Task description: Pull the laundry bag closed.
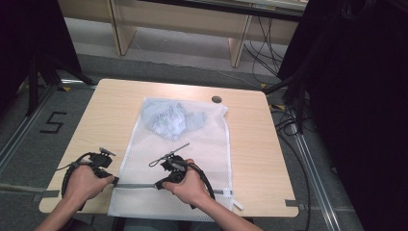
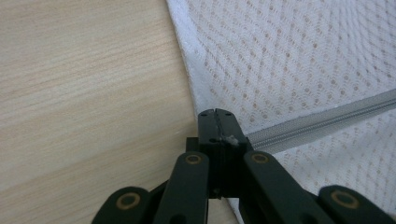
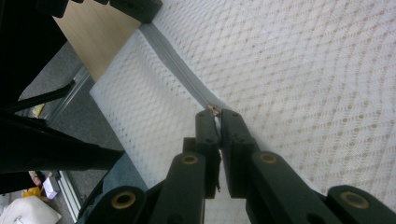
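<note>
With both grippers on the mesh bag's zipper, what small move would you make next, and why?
Probably slide the right gripper along the zipper, away from the left. It looks shut on the zipper pull, while the left gripper pinches the mesh bag at the zipper's end by the edge, anchoring it. Which way closes it, I cannot tell.

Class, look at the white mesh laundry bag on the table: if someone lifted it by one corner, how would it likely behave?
The mesh bag would probably droop and fold, since its thin netting lies limp and wrinkled. It is likely light, though the bundled cloth inside would probably slide down and weight it unevenly. It seems unlikely to roll or break.
</note>
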The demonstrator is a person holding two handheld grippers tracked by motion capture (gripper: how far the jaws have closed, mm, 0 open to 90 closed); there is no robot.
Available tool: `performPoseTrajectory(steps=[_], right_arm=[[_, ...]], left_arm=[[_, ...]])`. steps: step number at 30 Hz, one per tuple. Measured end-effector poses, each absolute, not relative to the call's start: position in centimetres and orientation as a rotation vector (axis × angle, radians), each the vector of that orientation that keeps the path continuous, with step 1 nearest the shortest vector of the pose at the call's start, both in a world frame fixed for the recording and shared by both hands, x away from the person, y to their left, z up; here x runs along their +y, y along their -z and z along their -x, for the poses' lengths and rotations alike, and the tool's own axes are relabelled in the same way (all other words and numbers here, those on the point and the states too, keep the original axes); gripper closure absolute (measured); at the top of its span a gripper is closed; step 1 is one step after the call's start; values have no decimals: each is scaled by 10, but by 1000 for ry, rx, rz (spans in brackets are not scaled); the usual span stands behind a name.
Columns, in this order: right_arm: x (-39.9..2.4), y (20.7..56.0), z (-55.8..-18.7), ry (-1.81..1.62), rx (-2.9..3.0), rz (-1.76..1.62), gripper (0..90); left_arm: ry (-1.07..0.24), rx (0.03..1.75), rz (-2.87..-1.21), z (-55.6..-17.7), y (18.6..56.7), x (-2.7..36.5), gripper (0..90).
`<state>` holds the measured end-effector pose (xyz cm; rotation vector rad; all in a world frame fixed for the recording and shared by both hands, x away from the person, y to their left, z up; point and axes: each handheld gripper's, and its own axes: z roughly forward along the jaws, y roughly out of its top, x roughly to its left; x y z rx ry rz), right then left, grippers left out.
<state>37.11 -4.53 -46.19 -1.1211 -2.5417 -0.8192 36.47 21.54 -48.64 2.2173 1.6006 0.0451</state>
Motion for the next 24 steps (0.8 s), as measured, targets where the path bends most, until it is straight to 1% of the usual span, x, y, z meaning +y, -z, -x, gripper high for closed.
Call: performPoseTrajectory(steps=[14, 16, 17, 24], right_arm=[[-50, 462, -371, 811, -2550, 1135, 871], [-53, 464, -374, 814, -2605, 1092, 871], [-53, 463, -372, 798, -2583, 1132, 871], [-55, 461, -371, 817, -2544, 1143, 871]], left_arm=[[-47, 1602, -2217, -365, 486, 215, 899], [-47, 1602, -2217, -365, 486, 215, 899], [-48, 1602, -2217, -365, 486, 215, 899], [-46, 1602, -2220, -365, 486, 215, 899]])
